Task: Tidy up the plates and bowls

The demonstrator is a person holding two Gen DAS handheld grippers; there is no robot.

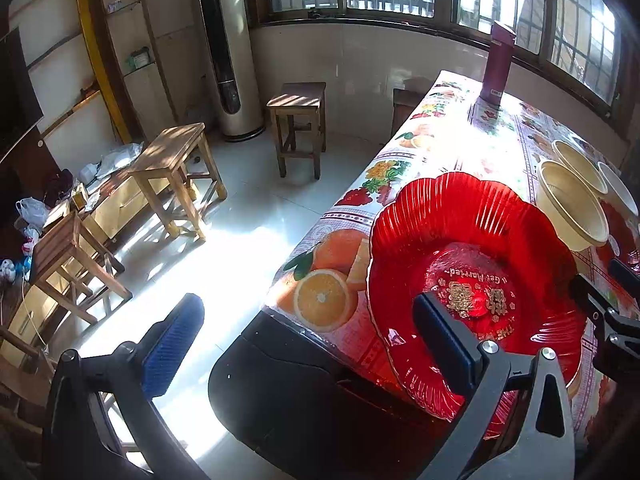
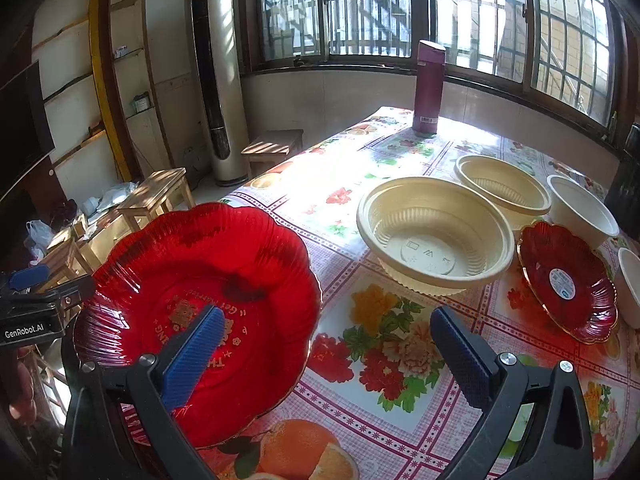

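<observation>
The left hand-held gripper (image 1: 308,344) stands wide open, gripping nothing: one blue-padded finger hangs out past the worktop's edge over the floor, the other lies over the large red plate (image 1: 472,280); whether it touches the plate I cannot tell. The right hand-held gripper (image 2: 328,352) is also spread wide and empty, its left finger over the same large red plate (image 2: 200,304), its right finger above the flowered cloth.

Counted on the worktop (image 2: 360,412): two red scalloped plates, the large one at the near left corner and a small red plate (image 2: 568,280) to the right. Two cream ribbed bowls, the nearer cream bowl (image 2: 436,232) in the middle and the farther cream bowl (image 2: 504,188) just behind it to the right, close enough that I cannot tell whether they touch. Two white bowls at the right edge: one white bowl (image 2: 584,208) just behind the small plate, and a second white bowl (image 2: 630,284) cut off by the frame. One maroon flask (image 2: 429,88) stands upright at the far end, well apart from the rest.

The large plate's rim overhangs the worktop's near left corner. Bare cloth lies between the large plate and the cream bowls, and a wider stretch runs from them to the flask. The right side is crowded.
</observation>
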